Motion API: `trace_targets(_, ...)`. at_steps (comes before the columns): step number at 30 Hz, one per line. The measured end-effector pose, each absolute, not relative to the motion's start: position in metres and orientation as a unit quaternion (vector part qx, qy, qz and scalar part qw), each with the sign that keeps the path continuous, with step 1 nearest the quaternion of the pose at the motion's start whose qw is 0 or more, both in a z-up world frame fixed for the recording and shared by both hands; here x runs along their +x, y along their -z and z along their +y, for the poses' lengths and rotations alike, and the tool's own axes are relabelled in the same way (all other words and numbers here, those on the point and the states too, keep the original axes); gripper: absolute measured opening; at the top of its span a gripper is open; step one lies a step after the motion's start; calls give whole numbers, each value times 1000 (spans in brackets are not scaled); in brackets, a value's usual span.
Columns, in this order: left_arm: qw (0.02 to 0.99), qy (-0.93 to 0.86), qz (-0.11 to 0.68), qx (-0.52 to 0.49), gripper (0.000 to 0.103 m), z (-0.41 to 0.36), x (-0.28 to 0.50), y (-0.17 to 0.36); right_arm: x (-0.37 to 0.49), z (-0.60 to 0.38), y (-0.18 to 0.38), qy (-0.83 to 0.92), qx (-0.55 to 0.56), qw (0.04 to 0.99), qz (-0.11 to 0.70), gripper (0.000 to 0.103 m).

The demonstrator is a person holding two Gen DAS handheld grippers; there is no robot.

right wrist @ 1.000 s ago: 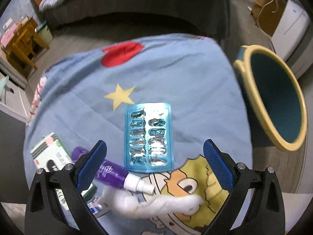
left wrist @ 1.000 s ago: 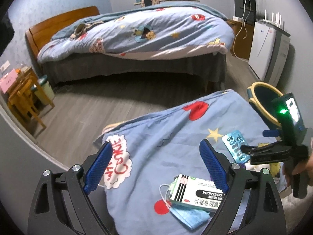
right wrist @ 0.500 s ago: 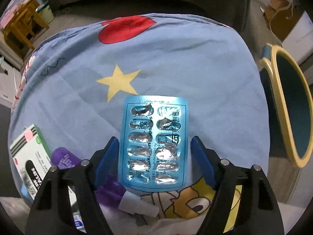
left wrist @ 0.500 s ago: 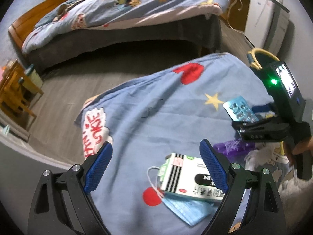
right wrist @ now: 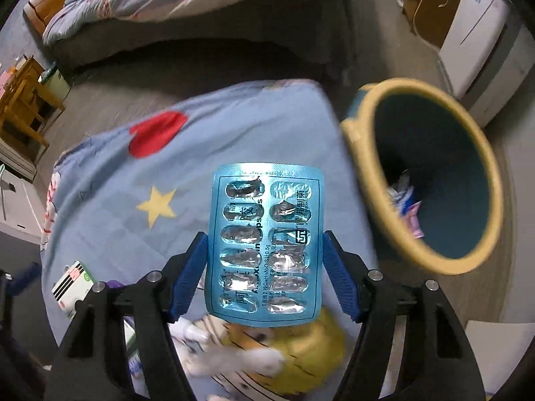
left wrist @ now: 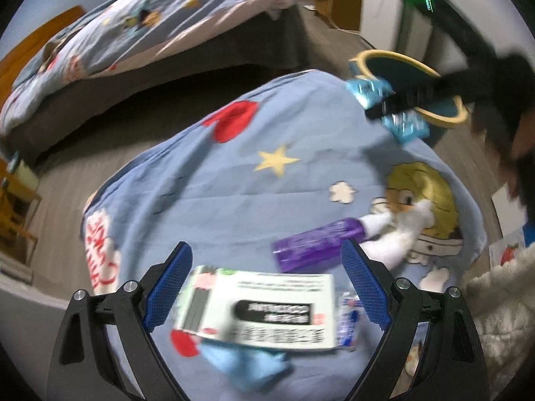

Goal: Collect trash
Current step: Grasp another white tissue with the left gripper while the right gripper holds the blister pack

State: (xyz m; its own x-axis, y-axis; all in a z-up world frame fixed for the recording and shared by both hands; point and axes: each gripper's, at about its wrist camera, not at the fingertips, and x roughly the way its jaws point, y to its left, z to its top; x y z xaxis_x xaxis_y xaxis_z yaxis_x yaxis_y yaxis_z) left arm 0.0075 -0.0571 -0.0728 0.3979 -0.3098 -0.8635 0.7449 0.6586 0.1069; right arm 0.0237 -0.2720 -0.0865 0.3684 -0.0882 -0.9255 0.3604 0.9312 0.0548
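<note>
Gripping both edges, right gripper (right wrist: 265,275) lifts emptied blue blister pack (right wrist: 264,250).

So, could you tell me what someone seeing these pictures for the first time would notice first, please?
Most striking is the blue blister pack, clamped between the jaws of the right gripper and lifted above the cartoon-print blue cover. Just to its right gapes the yellow-rimmed bin, with some wrappers already inside. In the left wrist view, a white medicine box lies between the open jaws of the left gripper, a purple bottle beyond it.
</note>
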Motion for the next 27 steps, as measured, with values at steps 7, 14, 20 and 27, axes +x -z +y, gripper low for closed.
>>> trace_targets(7, 764, 382, 455, 252, 87, -83, -16, 87, -11, -306, 31, 133, 116, 845, 504, 68)
trace_targets(14, 715, 436, 449, 313, 68, -121, -52, 112, -23, -337, 31, 149, 185, 838, 491, 68)
trace_targets(20, 707, 418, 417, 389, 35, -138, -63, 134, -27, -355, 35, 151, 224, 834, 481, 68)
trace_targets(27, 737, 427, 401, 336, 26, -136, -50, 95, -34, -371, 28, 157, 239, 839, 463, 68)
